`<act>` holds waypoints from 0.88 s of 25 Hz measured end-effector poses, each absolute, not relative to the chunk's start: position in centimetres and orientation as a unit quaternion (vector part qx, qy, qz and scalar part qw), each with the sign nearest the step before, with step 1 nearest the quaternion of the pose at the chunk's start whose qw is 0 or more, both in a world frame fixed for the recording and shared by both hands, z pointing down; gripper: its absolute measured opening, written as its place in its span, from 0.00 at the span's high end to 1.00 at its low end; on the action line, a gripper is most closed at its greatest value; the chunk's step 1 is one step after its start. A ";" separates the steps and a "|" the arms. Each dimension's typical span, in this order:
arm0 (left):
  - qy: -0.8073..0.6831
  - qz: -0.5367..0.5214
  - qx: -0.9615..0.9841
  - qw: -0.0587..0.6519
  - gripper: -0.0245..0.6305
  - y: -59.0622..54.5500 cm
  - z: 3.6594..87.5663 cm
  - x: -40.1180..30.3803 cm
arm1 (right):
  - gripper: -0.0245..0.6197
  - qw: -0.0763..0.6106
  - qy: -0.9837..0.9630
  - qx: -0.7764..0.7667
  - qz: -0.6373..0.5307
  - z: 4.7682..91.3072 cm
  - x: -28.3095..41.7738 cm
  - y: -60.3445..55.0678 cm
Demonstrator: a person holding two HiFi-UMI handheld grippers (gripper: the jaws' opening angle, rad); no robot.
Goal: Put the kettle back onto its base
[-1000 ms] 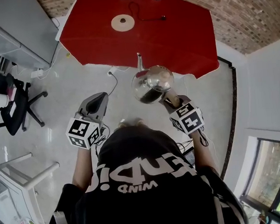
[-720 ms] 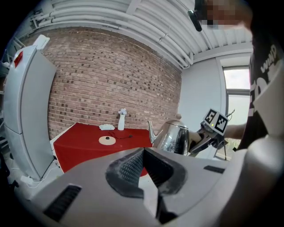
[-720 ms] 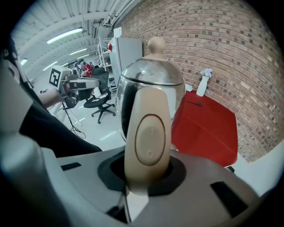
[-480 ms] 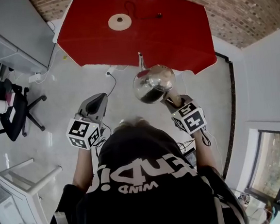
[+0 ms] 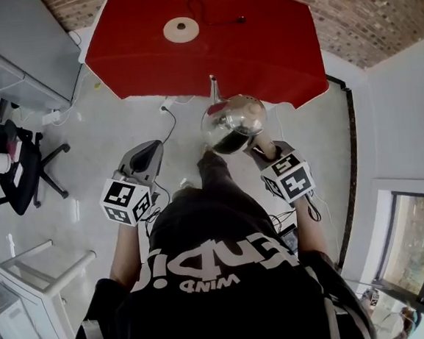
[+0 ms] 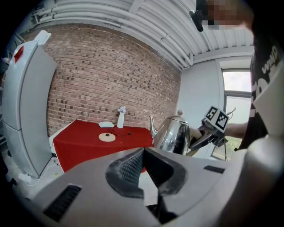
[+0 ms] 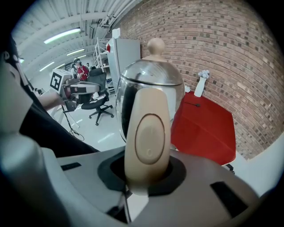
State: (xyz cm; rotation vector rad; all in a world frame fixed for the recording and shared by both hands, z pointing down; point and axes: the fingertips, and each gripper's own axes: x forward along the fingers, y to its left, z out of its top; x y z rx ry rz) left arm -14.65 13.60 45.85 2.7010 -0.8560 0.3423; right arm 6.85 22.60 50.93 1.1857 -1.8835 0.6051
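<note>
**Status.** The right gripper (image 5: 267, 153) pinches the kettle (image 5: 234, 122) by its beige handle (image 7: 147, 133), with the jaws clamped on either side of the grip. The kettle hangs upright above the floor, clear of the red table (image 5: 261, 57). Its spout points to 12 o'clock in the head view. The left gripper (image 5: 145, 152) is at 8 o'clock from the kettle, its jaws pressed together on nothing.

**Change.** Over the last second the grip is unchanged. A leg has now come forward beneath the kettle, and the spout tip has reached the table's near edge in the head view. This suggests an approach on foot.

**Implication.** The base (image 5: 181, 30) lies on the table at 11 o'clock from the kettle, well apart from it. Carrying is still under way and placement has not yet begun.
</note>
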 end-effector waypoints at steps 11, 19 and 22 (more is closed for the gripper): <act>-0.295 0.118 0.938 0.141 0.95 11.6 46.1 -14.4 | 0.85 0.405 -0.746 0.475 0.232 51.0 7.3 20.1; -0.293 0.121 0.938 0.142 0.95 9.8 46.7 -12.7 | 0.85 0.407 -0.746 0.475 0.228 51.0 9.2 18.2; -0.296 0.121 0.937 0.141 0.95 8.9 46.7 -12.1 | 0.85 0.404 -0.747 0.475 0.230 51.2 10.0 17.3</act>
